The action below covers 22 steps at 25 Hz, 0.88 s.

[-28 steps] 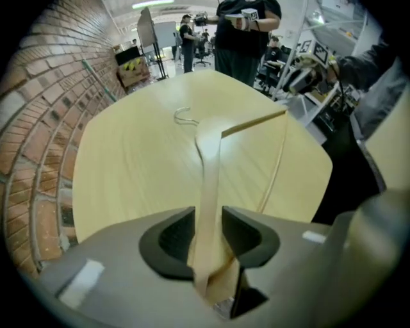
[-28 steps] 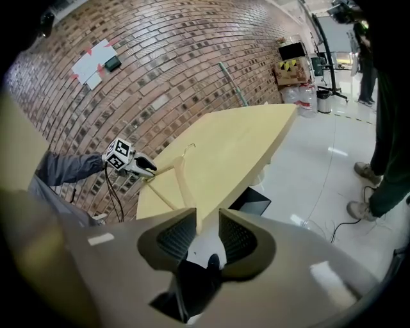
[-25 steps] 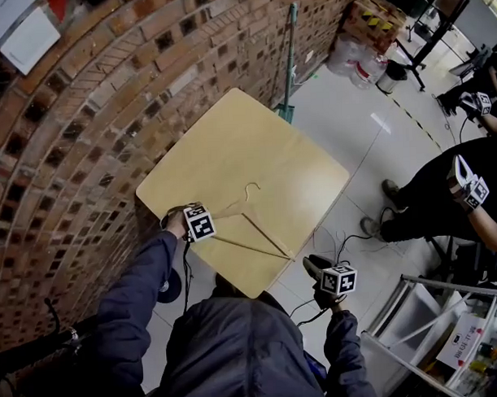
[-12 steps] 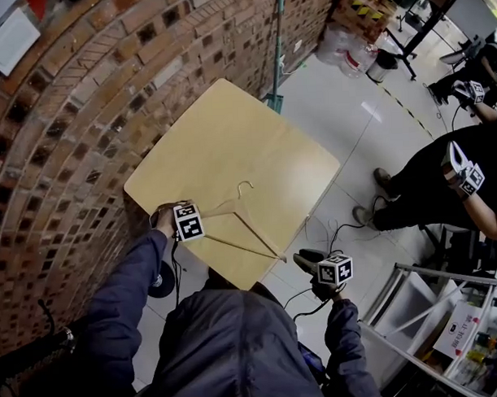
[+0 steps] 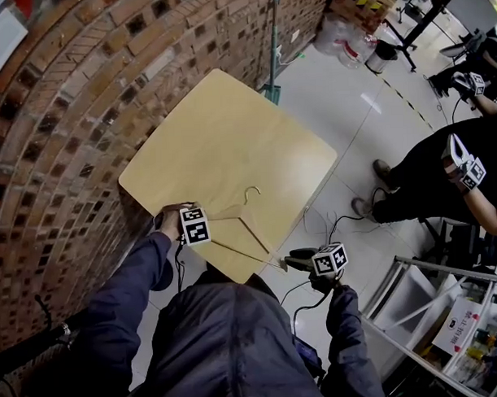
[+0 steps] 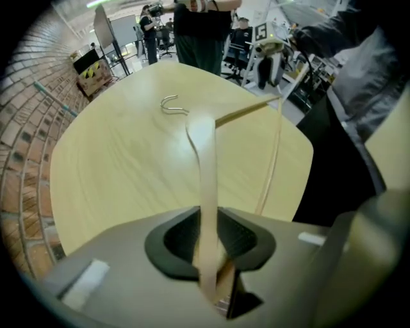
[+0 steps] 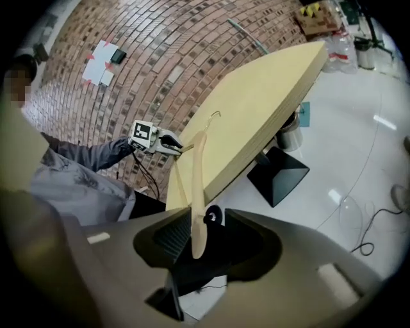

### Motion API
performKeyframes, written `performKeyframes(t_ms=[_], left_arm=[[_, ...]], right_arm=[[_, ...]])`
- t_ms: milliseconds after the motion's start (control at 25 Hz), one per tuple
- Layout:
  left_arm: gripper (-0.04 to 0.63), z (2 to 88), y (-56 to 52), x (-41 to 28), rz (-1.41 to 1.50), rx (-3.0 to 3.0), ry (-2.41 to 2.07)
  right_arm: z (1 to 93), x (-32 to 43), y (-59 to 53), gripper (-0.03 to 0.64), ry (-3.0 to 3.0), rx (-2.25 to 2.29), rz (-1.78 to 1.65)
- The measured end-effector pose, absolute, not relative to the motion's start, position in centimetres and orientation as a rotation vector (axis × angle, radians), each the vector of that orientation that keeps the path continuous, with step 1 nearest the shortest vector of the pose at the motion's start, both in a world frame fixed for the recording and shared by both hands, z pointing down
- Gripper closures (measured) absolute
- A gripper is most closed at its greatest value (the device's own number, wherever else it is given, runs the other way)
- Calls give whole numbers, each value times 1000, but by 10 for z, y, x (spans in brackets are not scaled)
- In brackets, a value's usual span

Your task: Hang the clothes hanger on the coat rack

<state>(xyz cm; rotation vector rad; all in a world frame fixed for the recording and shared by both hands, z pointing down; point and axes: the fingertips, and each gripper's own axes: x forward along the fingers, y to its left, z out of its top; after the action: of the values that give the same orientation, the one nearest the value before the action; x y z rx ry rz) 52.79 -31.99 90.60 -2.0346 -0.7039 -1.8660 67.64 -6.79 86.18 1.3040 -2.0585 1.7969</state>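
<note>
**Hanger** (image 5: 251, 231): pale wood, lying flat on the table (image 5: 222, 137) near its lower corner, at the centre of the frame. The metal hook points toward the top of the frame.

**Left hand-held gripper** (image 5: 199, 229): points down at the hanger's left end. Its jaws have just closed and now clamp that arm, which runs between the pads.

**Right hand-held gripper** (image 7: 202, 240): sits just off the table's edge at lower centre-right. Its jaws have just been opening and stand wide. The hanger's other end lies between them, with the pads clear of it.

**Step in hand (judged):** taking the second end before the lift. The right jaws should be centred on the arm and fully closed before anything is raised. Both ends should then rise together and level, with the hook kept free. The left grip is best held still, since the smooth top would let the hanger slide.

**Surroundings:** a light wooden tabletop, a brick wall (image 5: 66, 102) at left and a glossy grey floor (image 5: 351, 109) at right. A green pole (image 5: 273, 38) stands at top centre and a person (image 5: 443, 187) at the right edge. No coat rack can be identified with certainty.
</note>
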Motion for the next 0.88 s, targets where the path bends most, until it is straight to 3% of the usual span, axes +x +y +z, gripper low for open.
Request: performKeyframes(t_ms=[240, 360, 880], left_arm=[[508, 905, -320, 527, -1878, -2031, -705], [508, 906, -320, 526, -1882, -2001, -706], [505, 906, -320, 527, -1919, -1966, -685]], right_arm=[[871, 649, -90, 454, -2182, 1078, 1932], [875, 630, -91, 526, -2199, 892, 2031], [870, 610, -93, 545, -2305, 731, 2148]])
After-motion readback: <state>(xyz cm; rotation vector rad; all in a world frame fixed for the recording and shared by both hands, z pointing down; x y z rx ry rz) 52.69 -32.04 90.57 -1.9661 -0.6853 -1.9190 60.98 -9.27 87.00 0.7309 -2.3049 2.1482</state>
